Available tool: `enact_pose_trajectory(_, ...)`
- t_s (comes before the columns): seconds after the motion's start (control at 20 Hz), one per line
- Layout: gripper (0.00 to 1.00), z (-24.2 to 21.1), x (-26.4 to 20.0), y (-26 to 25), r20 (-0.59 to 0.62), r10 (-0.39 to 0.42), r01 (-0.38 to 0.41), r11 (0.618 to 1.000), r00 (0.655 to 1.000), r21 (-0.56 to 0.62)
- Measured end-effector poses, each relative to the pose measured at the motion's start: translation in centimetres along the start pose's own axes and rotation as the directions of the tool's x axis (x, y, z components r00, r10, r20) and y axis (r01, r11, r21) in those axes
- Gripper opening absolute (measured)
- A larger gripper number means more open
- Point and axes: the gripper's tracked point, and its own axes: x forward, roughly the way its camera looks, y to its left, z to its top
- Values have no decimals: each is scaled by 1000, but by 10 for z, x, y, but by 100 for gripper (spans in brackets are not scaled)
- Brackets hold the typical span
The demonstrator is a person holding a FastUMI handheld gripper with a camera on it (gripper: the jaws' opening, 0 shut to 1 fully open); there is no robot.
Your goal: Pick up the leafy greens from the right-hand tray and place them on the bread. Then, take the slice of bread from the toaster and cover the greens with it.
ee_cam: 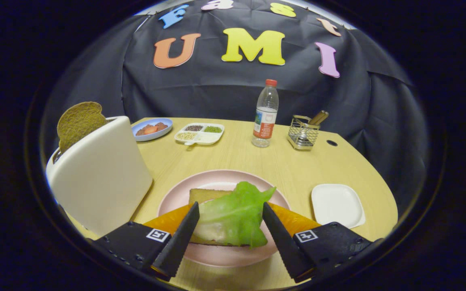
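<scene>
Gripper (pixel 230 210) fingers spread wide, nothing pressed between them. In the gap lies the leafy greens (pixel 235 214) piece, draped over the bread (pixel 202 195) on the pink plate (pixel 176 200). Whether the fingertips graze the leaf edges, I cannot tell; the leaf appears to rest on the bread under its own weight.

Judgement: first step looks done or at its release point, since the greens sit on the slice, covering most of it, with one bare bread corner showing towards the toaster. The white tray (pixel 337 204), near the table's right edge just beyond the right finger, holds no greens.

Second step not yet started. The toaster (pixel 101 173) stands at the table's left edge, close beside the plate, with the slice of bread (pixel 78 123) standing up out of its slot.

Next move, as I read it: back off clear of the leaf without dragging it, swing left and rise above the toaster, then close on the exposed top of the slice and lift straight up.

Along the far edge: blue dish (pixel 152 128), divided dish (pixel 199 134), water bottle (pixel 265 115), wire caddy (pixel 303 133).
</scene>
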Motion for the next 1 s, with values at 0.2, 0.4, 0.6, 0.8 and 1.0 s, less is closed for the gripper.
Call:
enact_pose_trajectory(0.2, 96, 23, -35, 3, 60, -11, 11, 1000, 998, 1)
enact_pose_trajectory(0.4, 96, 57, -82, 18, 124, -18, 17, 1000, 992, 9)
enact_pose_trajectory(0.6, 96, 88, -114, 52, 145, 0, -6, 999, 989, 36)
enact_pose_trajectory(0.8, 96, 117, -119, 99, 126, 21, -27, 998, 992, 50)
enact_pose_trajectory(1.0, 96, 137, -112, 151, 102, 68, -72, 997, 992, 34)
